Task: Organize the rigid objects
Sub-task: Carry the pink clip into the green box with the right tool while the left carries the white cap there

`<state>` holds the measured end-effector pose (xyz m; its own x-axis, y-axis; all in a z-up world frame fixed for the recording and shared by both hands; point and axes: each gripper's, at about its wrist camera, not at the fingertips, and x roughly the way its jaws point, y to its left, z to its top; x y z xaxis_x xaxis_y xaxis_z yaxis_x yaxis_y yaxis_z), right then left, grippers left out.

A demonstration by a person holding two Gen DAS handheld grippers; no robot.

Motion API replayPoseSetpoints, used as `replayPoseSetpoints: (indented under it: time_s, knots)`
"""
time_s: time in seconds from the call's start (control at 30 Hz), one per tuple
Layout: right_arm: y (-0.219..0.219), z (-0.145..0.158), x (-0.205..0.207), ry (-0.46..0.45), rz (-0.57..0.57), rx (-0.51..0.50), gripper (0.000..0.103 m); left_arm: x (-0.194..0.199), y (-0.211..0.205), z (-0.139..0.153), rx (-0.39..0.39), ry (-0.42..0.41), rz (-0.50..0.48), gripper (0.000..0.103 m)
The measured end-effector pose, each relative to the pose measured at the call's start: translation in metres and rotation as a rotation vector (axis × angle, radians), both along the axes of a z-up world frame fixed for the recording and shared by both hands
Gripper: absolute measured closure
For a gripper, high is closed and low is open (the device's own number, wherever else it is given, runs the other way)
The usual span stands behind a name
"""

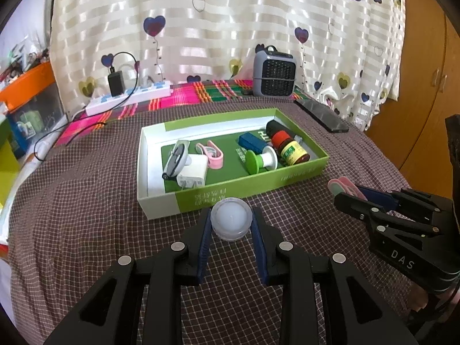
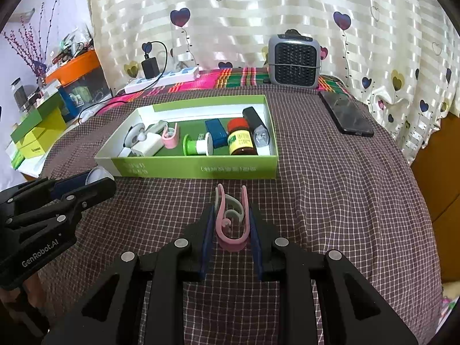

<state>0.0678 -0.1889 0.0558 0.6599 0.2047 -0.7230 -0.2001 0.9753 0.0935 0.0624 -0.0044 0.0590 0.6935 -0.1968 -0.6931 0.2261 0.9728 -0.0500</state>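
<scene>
Checked brown cloth covers the table, with a heart-print curtain behind. Left claw pinches a small round translucent plastic jar with a white lid between its blue pads, just short of the near wall of the shallow green-and-white cardboard box. Right claw grips a pink plastic clip upright, also in front of the box.

To place each well, I judge each claw should lift above the near wall, carry on over a bare green patch of the floor, lower, then let go; one at a time keeps the claws from crowding.

Inside, free room is scarce: a white charger plug, another pink clip, a green-ended thread spool, a blue case and a red-capped brown bottle with a yellow label already lie there. The gap between clip and spool looks the likeliest spot.

Farther off sit a black phone, a grey mini heater and a white power strip, well apart.
</scene>
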Motion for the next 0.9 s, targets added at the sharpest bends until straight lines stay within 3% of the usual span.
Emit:
replayPoseSetpoints:
  time_s: [0.9]
  knots:
    - [0.003, 0.019, 0.028, -0.023, 0.029, 0.026, 0.079, 0.043, 0.015, 0.015, -0.026, -0.008, -0.001, 0.077]
